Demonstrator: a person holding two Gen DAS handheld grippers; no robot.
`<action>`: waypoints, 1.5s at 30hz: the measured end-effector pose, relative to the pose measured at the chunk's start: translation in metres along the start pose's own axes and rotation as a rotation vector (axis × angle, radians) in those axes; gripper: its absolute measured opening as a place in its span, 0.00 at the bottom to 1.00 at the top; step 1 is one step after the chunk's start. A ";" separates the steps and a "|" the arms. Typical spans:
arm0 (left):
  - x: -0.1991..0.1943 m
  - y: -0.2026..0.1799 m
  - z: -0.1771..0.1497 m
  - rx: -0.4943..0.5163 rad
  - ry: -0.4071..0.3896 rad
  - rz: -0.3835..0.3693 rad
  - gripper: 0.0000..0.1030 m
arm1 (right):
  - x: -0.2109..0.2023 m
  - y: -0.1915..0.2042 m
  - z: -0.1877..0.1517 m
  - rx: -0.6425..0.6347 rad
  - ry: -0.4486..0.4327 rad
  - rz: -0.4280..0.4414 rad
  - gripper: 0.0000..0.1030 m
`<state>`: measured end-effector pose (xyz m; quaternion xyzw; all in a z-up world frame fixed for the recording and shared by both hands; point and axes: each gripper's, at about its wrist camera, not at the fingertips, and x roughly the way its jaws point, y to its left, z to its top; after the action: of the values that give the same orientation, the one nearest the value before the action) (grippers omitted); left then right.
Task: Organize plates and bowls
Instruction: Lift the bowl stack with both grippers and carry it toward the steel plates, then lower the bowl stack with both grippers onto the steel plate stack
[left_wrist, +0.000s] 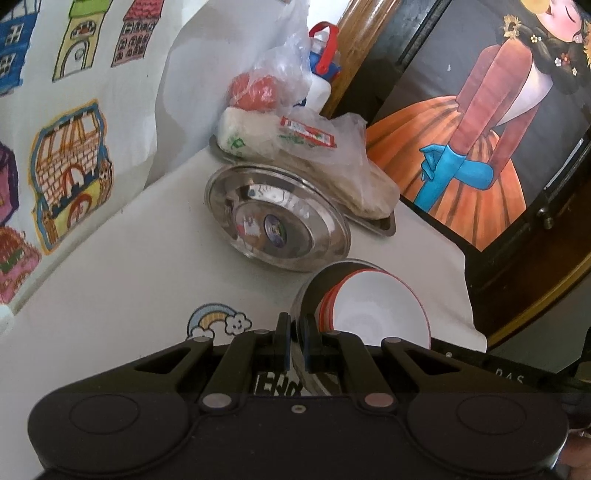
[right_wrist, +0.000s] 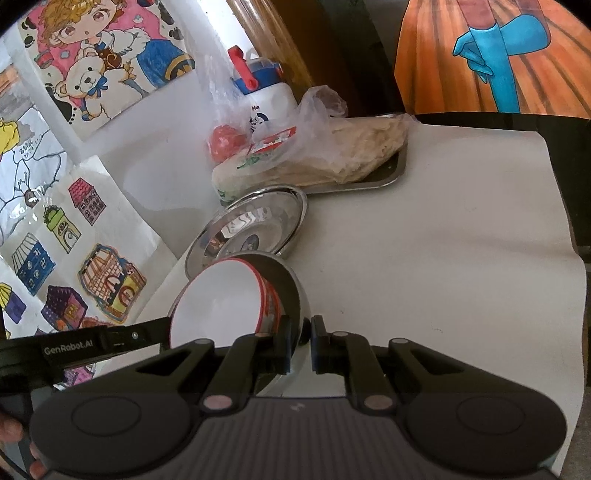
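Observation:
A steel bowl (left_wrist: 308, 295) holds a white bowl with a red rim (left_wrist: 373, 306) nested inside it. My left gripper (left_wrist: 295, 339) is shut on the steel bowl's rim, one finger inside and one outside. In the right wrist view my right gripper (right_wrist: 299, 345) is shut on the opposite rim of the same steel bowl (right_wrist: 295, 291), with the white bowl (right_wrist: 218, 299) tilted inside. Both bowls are held above the white table. A round steel plate (left_wrist: 277, 218) lies on the table just beyond; it also shows in the right wrist view (right_wrist: 251, 225).
A steel tray (left_wrist: 380, 223) behind the plate carries plastic bags of food (left_wrist: 295, 136) and a white bottle with a red and blue cap (left_wrist: 325, 70). Drawings cover the wall on the left. A dark framed picture (left_wrist: 480, 129) stands past the table's right edge.

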<state>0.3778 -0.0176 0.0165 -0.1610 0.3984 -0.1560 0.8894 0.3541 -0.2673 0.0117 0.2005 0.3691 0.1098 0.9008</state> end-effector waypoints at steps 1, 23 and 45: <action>0.000 -0.001 0.002 0.005 -0.004 0.002 0.04 | 0.001 0.000 0.001 -0.001 -0.002 0.001 0.11; 0.010 0.000 0.015 -0.016 -0.010 0.018 0.04 | 0.004 0.006 0.024 -0.021 -0.044 0.002 0.11; 0.015 -0.006 0.020 -0.026 -0.019 0.030 0.04 | 0.000 0.011 0.036 -0.034 -0.074 0.005 0.11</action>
<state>0.4018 -0.0252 0.0220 -0.1681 0.3942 -0.1360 0.8933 0.3789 -0.2672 0.0397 0.1901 0.3331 0.1110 0.9168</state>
